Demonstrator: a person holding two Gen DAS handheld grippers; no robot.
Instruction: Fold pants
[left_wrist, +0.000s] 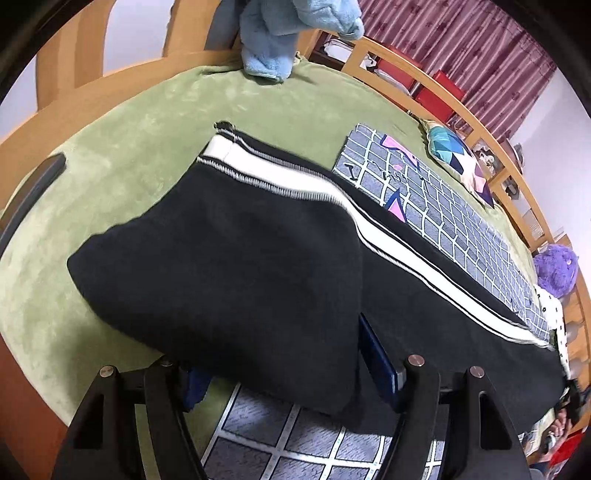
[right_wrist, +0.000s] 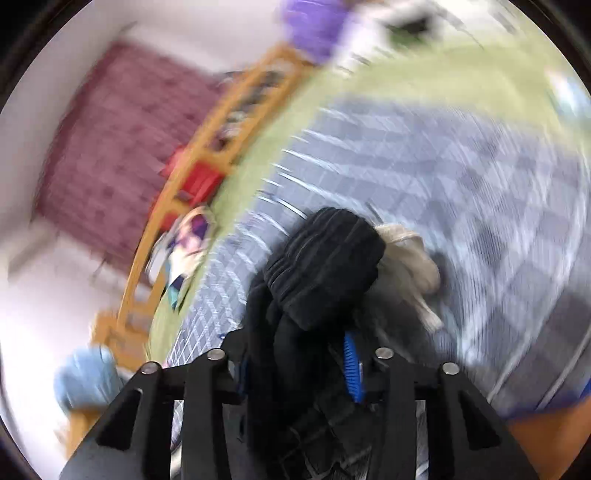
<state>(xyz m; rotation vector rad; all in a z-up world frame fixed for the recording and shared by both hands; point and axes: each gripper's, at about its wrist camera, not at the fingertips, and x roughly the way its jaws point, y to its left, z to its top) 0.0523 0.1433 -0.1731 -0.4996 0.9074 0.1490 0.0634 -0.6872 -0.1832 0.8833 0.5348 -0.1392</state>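
Observation:
Black pants (left_wrist: 229, 273) with a white side stripe (left_wrist: 295, 184) stretch across the bed in the left wrist view, from the near left to the far right. A folded black flap drapes over my left gripper (left_wrist: 291, 373), whose jaws stand apart with fabric between and over them; I cannot tell whether they clamp it. In the blurred right wrist view, my right gripper (right_wrist: 295, 354) is shut on the bunched black waistband (right_wrist: 325, 266), held above the bed. A pale drawstring (right_wrist: 410, 262) hangs beside it.
A green blanket (left_wrist: 122, 155) covers the bed inside a wooden frame (left_wrist: 461, 122). A grey grid-pattern cloth (left_wrist: 436, 206) lies beside the pants. A light blue towel (left_wrist: 280, 37) hangs at the far end. A patterned cushion (left_wrist: 458, 155) and purple plush toy (left_wrist: 554, 269) sit at right.

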